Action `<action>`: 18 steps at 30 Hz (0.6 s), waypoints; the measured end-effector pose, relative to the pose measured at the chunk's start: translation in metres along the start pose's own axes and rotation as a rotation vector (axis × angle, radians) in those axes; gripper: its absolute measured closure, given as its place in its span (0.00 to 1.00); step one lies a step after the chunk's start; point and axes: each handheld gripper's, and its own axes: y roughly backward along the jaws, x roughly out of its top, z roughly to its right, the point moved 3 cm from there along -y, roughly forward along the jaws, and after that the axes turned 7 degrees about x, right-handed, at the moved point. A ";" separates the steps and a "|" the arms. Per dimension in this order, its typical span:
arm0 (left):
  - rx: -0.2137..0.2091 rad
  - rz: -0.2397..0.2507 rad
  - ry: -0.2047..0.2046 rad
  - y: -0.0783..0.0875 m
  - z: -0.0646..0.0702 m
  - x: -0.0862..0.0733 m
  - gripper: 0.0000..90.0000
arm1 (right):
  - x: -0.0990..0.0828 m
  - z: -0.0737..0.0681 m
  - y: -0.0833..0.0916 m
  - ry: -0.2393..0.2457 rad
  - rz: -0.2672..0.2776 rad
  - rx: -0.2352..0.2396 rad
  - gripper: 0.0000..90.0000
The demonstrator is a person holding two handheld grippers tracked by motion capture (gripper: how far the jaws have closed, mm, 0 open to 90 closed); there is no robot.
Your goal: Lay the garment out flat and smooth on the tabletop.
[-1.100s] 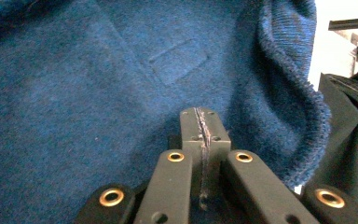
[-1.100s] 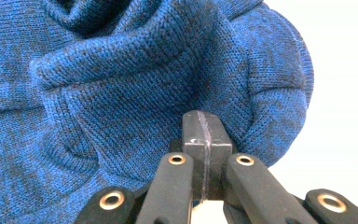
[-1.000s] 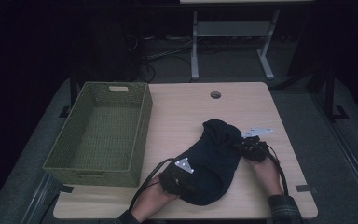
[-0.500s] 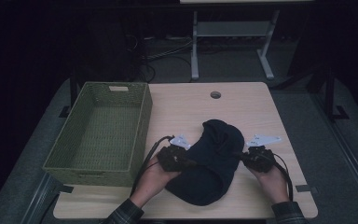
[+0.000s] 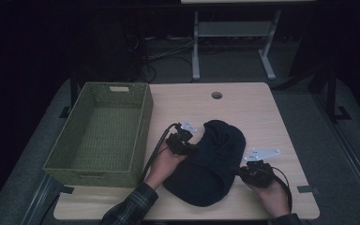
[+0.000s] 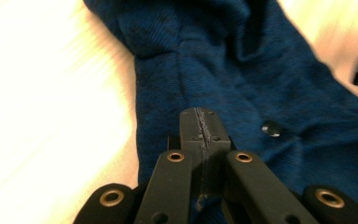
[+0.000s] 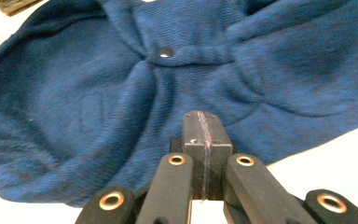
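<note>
A dark blue knit garment (image 5: pixel 213 164) lies bunched on the wooden table (image 5: pixel 243 108), near its front edge. My left gripper (image 5: pixel 190 147) is at the garment's left edge, and my right gripper (image 5: pixel 243 171) is at its lower right edge. In the left gripper view the left gripper (image 6: pixel 200 128) is shut, with a thin fold of the blue garment (image 6: pixel 242 79) pinched in the seam. A dark button (image 6: pixel 270 127) sits beside it. In the right gripper view the right gripper (image 7: pixel 203 130) is likewise shut on the edge of the garment (image 7: pixel 98 107), below a button (image 7: pixel 165 51).
A green woven basket (image 5: pixel 143 126) stands on the left of the table, close to the left hand. A round cable hole (image 5: pixel 216 95) is at the table's far middle. Cables trail from both grippers toward the person. Desk legs and floor cables lie beyond the table.
The left hand has moved away from the person along the garment's left side. The right hand has shifted nearer the front edge. The garment has been pulled wider between them.
</note>
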 end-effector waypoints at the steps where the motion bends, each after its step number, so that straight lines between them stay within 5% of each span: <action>1: 0.006 -0.011 -0.003 -0.003 -0.001 -0.001 1.00 | 0.000 -0.001 -0.003 0.010 -0.006 0.004 1.00; 13: 0.030 -0.072 -0.018 -0.016 -0.008 -0.010 1.00 | -0.006 -0.005 -0.021 0.026 -0.095 -0.006 1.00; 18: 0.045 -0.091 -0.028 -0.011 -0.008 -0.015 1.00 | -0.008 0.004 -0.014 0.020 -0.107 -0.067 1.00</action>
